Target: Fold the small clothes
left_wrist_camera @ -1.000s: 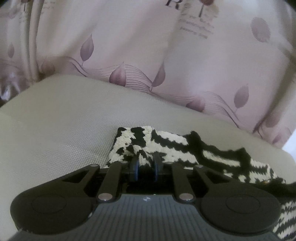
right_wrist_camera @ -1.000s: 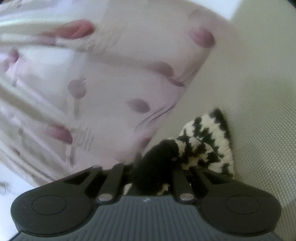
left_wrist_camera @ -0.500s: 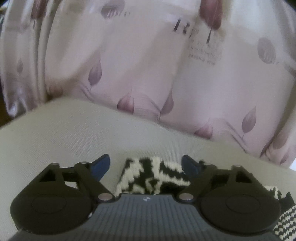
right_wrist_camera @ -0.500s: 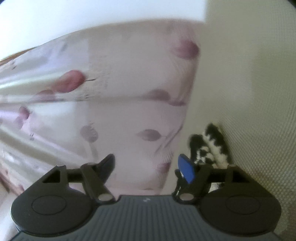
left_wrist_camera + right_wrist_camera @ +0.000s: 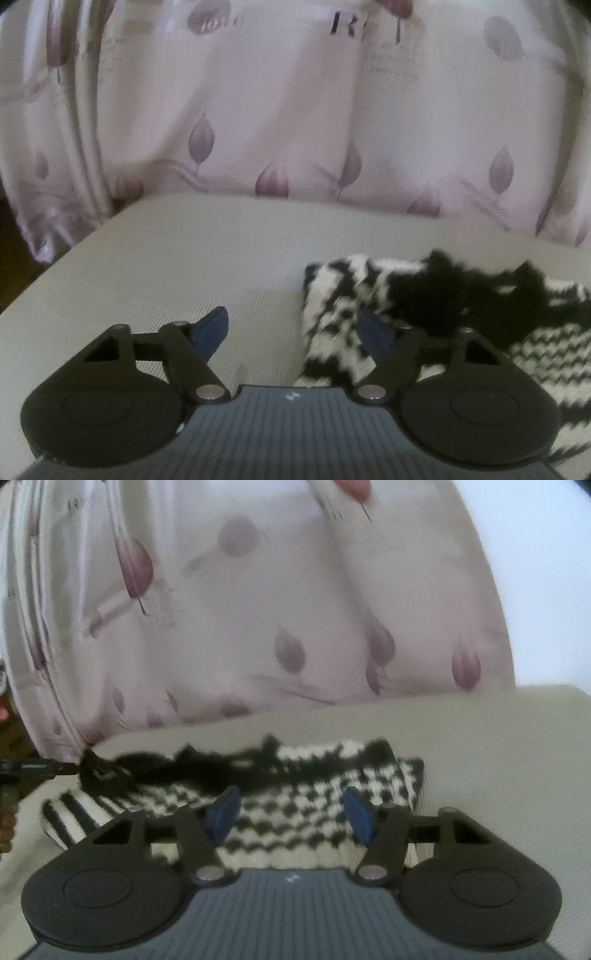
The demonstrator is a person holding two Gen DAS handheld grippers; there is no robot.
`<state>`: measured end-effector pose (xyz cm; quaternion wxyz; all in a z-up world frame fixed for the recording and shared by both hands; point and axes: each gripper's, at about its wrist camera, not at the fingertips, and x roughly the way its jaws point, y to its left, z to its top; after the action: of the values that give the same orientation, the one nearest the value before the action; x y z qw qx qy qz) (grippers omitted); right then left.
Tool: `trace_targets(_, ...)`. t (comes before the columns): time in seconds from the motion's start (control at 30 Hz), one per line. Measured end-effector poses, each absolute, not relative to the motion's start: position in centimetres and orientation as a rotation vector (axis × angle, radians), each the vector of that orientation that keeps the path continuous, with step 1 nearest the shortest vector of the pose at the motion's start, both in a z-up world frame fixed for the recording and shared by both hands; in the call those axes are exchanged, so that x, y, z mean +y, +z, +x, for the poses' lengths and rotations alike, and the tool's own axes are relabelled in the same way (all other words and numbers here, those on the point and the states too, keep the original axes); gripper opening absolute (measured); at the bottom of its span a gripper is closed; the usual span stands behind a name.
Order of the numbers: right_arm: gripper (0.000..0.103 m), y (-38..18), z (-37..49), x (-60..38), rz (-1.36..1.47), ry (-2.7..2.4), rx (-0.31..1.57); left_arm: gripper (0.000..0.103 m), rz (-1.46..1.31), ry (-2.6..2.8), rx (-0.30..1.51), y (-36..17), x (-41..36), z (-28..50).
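Note:
A black-and-white knitted garment (image 5: 343,317) lies folded on the beige woven surface (image 5: 184,266). My left gripper (image 5: 293,332) is beside the garment's left end. Its jaws are wide apart and closing. The garment's left edge shows between the blue pads (image 5: 212,330) without being pressed. In the right wrist view the same garment (image 5: 317,786) stretches across the middle, with a black fuzzy edge on its far side. My right gripper (image 5: 291,816) hovers in front of it, jaws apart and closing, and its blue pads (image 5: 223,814) touch nothing.
A pink curtain with purple leaf prints (image 5: 295,129) hangs right behind the surface. The surface's left edge (image 5: 55,266) drops into a dark gap. A thin dark object (image 5: 29,768) pokes in at the left edge of the right wrist view.
Both grippers were shut on the garment and have let it go, with jaws now apart. The right gripper has rolled level and pulled back. The left has shifted left of the garment.

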<state>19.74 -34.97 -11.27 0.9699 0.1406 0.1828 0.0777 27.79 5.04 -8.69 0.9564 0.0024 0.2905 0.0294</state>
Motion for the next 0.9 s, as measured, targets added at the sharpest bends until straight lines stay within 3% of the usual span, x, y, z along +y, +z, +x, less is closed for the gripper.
trace_targets(0.17,0.061,-13.4,19.5,-34.9,0.307,0.14,0.394,0.073,-0.024,0.066,0.591,-9.5,6.4,28.1)
trace_targets(0.3,0.061,-13.5,19.2,-35.4,0.343,0.143,0.378,0.059,0.125,0.009,0.618,-9.3,4.4,29.5)
trace_targets(0.47,0.063,-13.5,19.3,-35.1,0.336,0.144,0.37,0.058,0.219,-0.005,0.644,-9.4,1.9,32.4)
trace_targets(0.7,0.062,-13.8,19.2,-36.0,0.394,0.166,0.363,0.059,0.003,0.182,0.627,-7.6,6.9,34.5)
trace_targets(0.9,0.063,-14.0,19.1,-36.7,0.444,0.182,0.349,0.078,0.079,0.019,0.677,-8.1,9.2,30.7)
